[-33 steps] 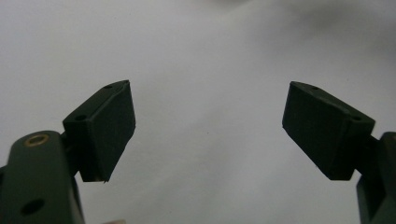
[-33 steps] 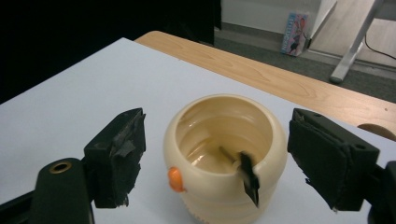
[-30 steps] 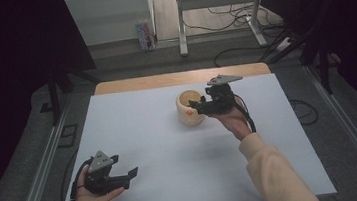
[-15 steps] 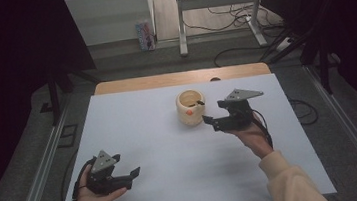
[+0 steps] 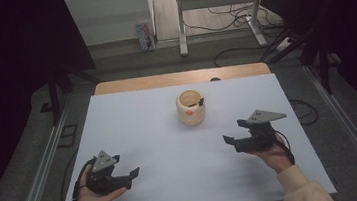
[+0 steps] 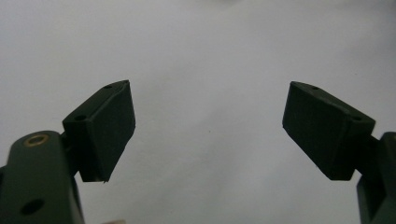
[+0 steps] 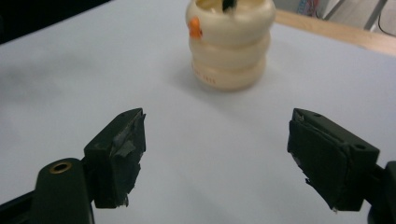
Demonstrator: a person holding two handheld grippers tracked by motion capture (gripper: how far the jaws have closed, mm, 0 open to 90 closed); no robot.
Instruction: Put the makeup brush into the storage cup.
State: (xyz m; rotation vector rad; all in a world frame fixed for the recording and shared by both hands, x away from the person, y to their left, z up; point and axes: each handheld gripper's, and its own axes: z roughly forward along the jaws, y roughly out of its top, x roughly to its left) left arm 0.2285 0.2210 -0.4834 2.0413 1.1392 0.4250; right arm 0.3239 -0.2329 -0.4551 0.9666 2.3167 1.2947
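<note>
A person at a white surface (image 5: 160,132) holds a two-jaw gripper in each hand, with a cream-coloured ribbed pot (image 5: 191,107) standing upright on the far middle of the surface, just short of the bare wooden strip (image 5: 179,78) along the far edge. The right gripper (image 5: 235,132) hovers at the near right, jaws spread wide with nothing between them, and points toward the left and slightly away from the person. The pot lies ahead of it and to its far left, apart from the jaws, with open surface between. In the right gripper view the pot (image 7: 229,44) stands straight beyond the gap of the jaws, its axis vertical, an orange knob on its side and something dark poking from its open top. The left gripper (image 5: 124,179) rests at the near left corner, jaws likewise spread and empty, facing right; its own view looks onto blank white surface. The right hand (image 5: 272,153) appears the nearer of the two to the pot, so any reach would likely fall to it. Small reddish marks sit low on the pot's wall but are too blurred to read. A printed box (image 5: 144,35) on the floor beyond the surface carries colourful artwork, also illegible.
</note>
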